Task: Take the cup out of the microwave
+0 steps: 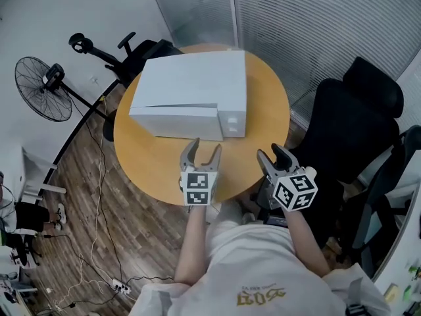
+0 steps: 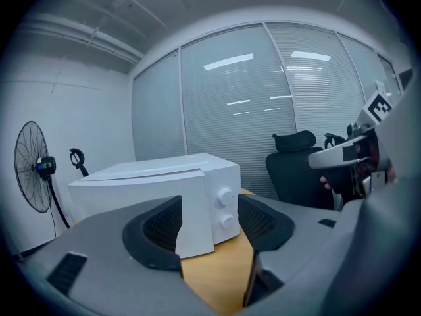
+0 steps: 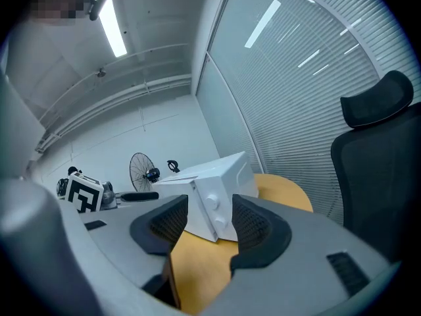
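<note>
The cup is not in view, presumably behind the door (image 1: 176,122), which looks shut, of the one white microwave (image 1: 197,78) on the round table (image 1: 266,120). Likely rigid, light and breakable, perhaps slick, it is best gripped around its body or rim. Two knobs (image 2: 225,196) flank the door. Two grippers, left (image 1: 205,146) and right (image 1: 270,151), hover short of the microwave, jaws apart and empty. One fan (image 1: 43,89) stands beyond.
</note>
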`<state>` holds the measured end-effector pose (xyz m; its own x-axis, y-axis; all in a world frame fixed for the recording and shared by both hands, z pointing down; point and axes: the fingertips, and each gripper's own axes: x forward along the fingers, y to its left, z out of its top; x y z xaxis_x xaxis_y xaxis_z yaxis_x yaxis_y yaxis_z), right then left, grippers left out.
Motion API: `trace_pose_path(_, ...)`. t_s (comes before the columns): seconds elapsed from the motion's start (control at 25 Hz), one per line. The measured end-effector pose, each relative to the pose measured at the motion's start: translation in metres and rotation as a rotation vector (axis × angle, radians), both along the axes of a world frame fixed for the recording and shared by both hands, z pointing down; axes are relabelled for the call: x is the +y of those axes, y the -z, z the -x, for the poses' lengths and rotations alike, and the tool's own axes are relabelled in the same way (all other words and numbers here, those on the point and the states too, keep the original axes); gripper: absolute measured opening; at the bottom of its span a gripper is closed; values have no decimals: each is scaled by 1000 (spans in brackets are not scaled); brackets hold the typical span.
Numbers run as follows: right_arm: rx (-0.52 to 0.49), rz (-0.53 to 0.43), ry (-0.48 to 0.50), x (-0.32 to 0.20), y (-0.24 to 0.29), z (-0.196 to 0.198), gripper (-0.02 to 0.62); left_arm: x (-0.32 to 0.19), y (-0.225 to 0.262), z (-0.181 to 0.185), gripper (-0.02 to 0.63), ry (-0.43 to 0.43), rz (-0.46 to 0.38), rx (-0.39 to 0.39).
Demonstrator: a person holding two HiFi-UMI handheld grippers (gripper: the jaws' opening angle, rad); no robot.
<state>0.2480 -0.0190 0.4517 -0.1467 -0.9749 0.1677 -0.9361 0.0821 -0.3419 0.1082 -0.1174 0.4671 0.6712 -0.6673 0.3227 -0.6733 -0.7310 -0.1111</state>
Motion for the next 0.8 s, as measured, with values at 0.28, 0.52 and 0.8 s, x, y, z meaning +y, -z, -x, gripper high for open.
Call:
trace_pose_path(0.28, 11, -8, -14, -10, 0, -13, 204, -20, 1, -20, 282, -37, -39, -65)
trace_pose_path(0.52, 8, 3, -12, -22, -3, -19, 201, -41, -4, -33, 290, -53, -65, -139)
trace_pose_path(0.8, 4, 9, -11, -33, -8, -22, 199, -56, -4, -43, 302, -80, -138, -239)
